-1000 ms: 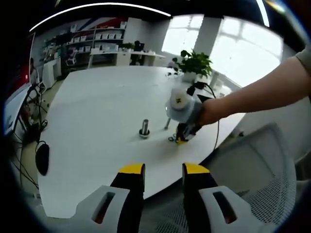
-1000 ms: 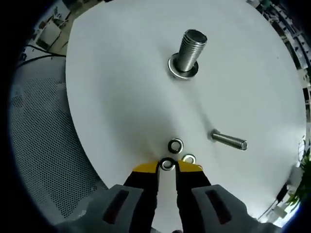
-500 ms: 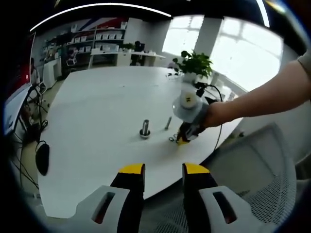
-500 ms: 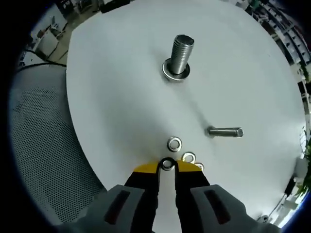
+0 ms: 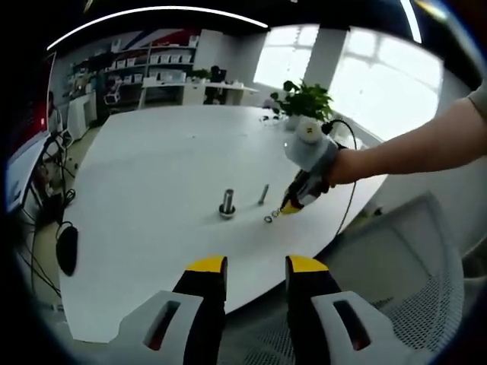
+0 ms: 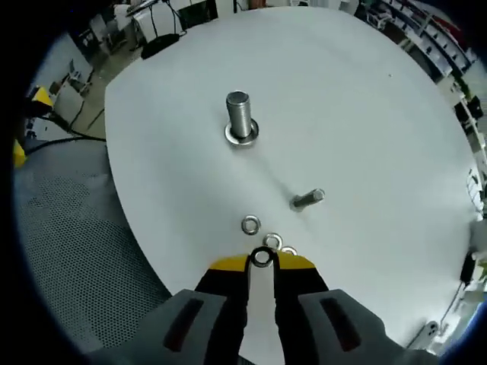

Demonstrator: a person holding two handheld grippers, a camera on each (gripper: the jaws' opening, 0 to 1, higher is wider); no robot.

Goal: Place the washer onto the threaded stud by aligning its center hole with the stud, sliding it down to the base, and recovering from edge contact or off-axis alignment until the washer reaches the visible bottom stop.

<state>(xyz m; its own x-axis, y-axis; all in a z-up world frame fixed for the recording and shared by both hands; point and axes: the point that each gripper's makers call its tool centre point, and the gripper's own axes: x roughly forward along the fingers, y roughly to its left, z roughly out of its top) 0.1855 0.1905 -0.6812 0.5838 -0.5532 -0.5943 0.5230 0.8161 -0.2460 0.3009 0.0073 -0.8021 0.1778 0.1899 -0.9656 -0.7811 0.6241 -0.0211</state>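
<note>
1. Right tongs (image 6: 262, 260), yellow-tipped: clamped on a small silver metal washer (image 6: 262, 258) by its rim, raised above the near edge of the round white counter (image 6: 365, 114).
2. Just beyond the tips: loose silver washers (image 6: 250, 225) lying flat on the counter.
3. Farther out: short steel bolt (image 6: 307, 200) lying on its side; upright threaded steel stud (image 6: 239, 118) on a ringed base, well apart from the held washer.
4. Left tongs (image 5: 254, 268): narrowly parted, holding nothing, off the counter's edge.
</note>
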